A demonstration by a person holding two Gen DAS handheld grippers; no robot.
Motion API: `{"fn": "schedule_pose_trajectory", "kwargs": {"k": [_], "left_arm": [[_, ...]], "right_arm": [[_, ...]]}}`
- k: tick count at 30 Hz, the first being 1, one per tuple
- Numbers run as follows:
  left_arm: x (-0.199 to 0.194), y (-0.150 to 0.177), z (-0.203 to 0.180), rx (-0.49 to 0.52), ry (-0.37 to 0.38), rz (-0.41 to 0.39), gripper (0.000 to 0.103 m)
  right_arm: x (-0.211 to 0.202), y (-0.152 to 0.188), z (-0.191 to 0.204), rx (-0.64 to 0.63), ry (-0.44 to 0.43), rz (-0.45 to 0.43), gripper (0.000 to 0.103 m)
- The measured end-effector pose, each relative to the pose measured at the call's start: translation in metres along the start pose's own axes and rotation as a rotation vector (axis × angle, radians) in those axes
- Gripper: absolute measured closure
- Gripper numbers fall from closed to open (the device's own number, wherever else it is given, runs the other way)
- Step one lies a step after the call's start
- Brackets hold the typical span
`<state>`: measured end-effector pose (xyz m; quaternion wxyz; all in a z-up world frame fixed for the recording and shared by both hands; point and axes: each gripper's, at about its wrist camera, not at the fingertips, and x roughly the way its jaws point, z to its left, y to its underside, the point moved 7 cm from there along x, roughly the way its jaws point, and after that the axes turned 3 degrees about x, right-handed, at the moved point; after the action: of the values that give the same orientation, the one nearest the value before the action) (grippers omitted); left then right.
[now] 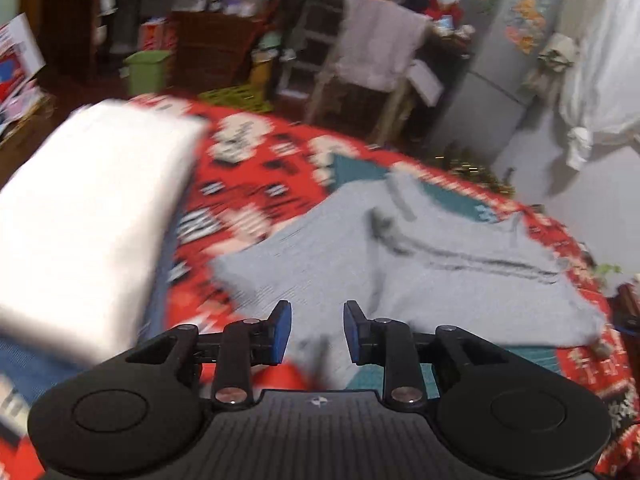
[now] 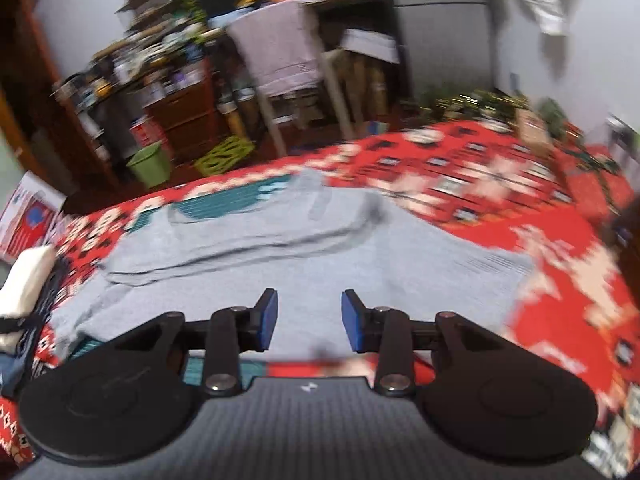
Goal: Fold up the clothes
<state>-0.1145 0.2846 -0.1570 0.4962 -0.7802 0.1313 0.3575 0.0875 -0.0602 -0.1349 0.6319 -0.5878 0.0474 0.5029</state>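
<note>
At nine o'clock in the left wrist view lies a white folded stack, blurred, resting on the red patterned blanket that covers the work surface. It looks like finished work set aside, though the blur hides what the pieces are. The same pile shows as a white bundle at the nine o'clock edge of the right wrist view.

The left gripper hangs released over the near edge of the grey shirt, its blue pads apart with nothing between them. The shirt spreads from the centre toward three o'clock in that view, mostly flat on the blanket. A dark crease runs across it, where one layer seems to lie over another.

The right gripper is likewise unclenched, pads apart and empty, above the shirt's near hem. From here the grey shirt fills the centre, with its neck opening toward eleven o'clock and teal blanket showing through it. A sleeve reaches toward three o'clock.

As a judgement, the shirt is at most partly folded: one long fold may be in, but it is wide, with the sleeve out and the hem open. Left to do are gripping the near corners, finishing the folds and adding it to the stack. Whether more clothes wait, I cannot tell.
</note>
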Motion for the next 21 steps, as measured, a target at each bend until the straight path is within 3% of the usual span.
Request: {"fn": "schedule_pose_trajectory", "kwargs": {"k": [3,5,9,12,14,16,21], "left_arm": [[0.031,-0.019,-0.022,0.117,0.046,-0.01,0.072],[0.051,-0.029,-0.037,0.247,0.022,-0.014,0.072],[0.078,-0.044,-0.054,0.53,-0.011,-0.014,0.087],[0.091,-0.042,-0.061,0.706,-0.011,0.007,0.087],[0.095,-0.038,-0.064,0.806,-0.03,0.004,0.084],[0.099,-0.033,-0.065,0.91,-0.057,-0.003,0.069],[0.101,-0.022,-0.062,1.151,-0.065,0.006,0.068]], "right_arm": [[0.025,-0.011,0.038,-0.081,-0.052,-0.001,0.065],[0.035,-0.016,0.053,-0.105,-0.067,-0.002,0.065],[0.046,-0.027,0.053,-0.1,-0.066,0.002,0.065],[0.052,-0.032,0.041,-0.075,-0.048,0.015,0.065],[0.053,-0.034,0.031,-0.051,-0.039,0.017,0.065],[0.054,-0.035,0.023,-0.035,-0.029,0.017,0.065],[0.052,-0.033,0.006,-0.027,0.005,0.026,0.065]]}}
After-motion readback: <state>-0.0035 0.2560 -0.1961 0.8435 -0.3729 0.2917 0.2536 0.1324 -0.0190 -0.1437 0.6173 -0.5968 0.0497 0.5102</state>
